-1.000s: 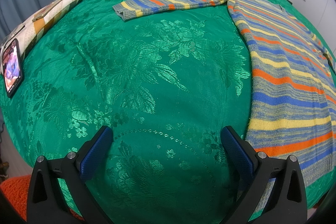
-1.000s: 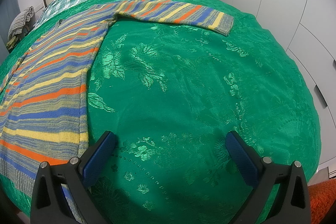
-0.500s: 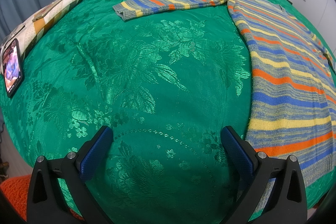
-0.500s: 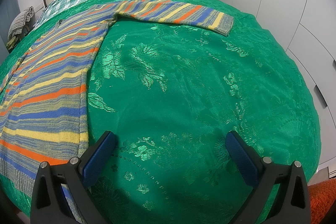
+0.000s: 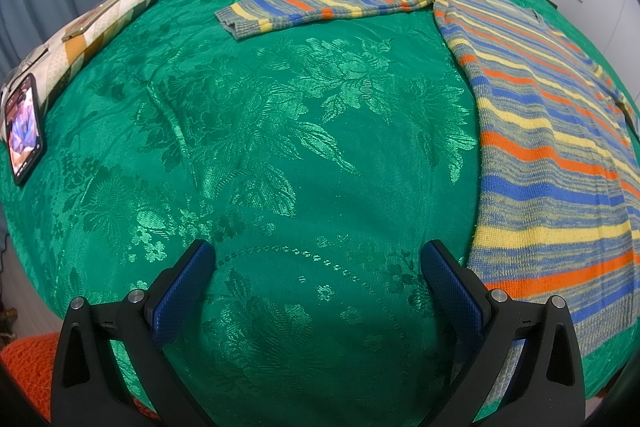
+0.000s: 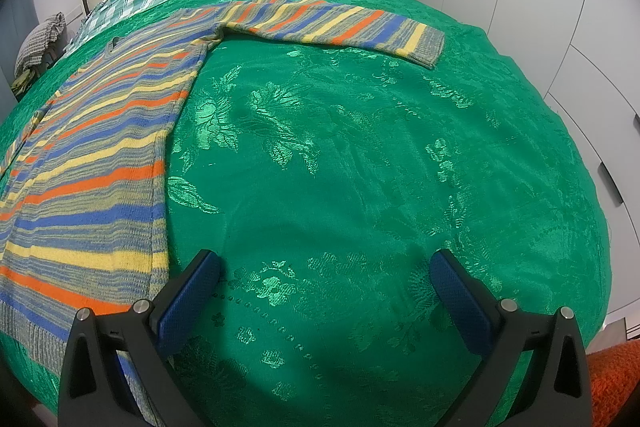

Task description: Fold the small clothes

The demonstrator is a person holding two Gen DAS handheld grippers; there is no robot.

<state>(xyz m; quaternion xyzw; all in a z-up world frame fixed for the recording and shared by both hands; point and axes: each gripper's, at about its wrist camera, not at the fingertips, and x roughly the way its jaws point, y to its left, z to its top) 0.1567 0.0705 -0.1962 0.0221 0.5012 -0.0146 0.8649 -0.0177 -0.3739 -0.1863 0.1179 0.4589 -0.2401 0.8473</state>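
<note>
Lying flat, striped sweater (image 5: 552, 155) flanks right of gaping left tool (image 5: 318, 285).

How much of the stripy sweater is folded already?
None yet, it seems. The striped sweater lies spread flat on the green bedspread, with one sleeve stretched out to the left and the other sleeve out to the right. The left gripper and right gripper are open and empty. All the folding is left.
</note>
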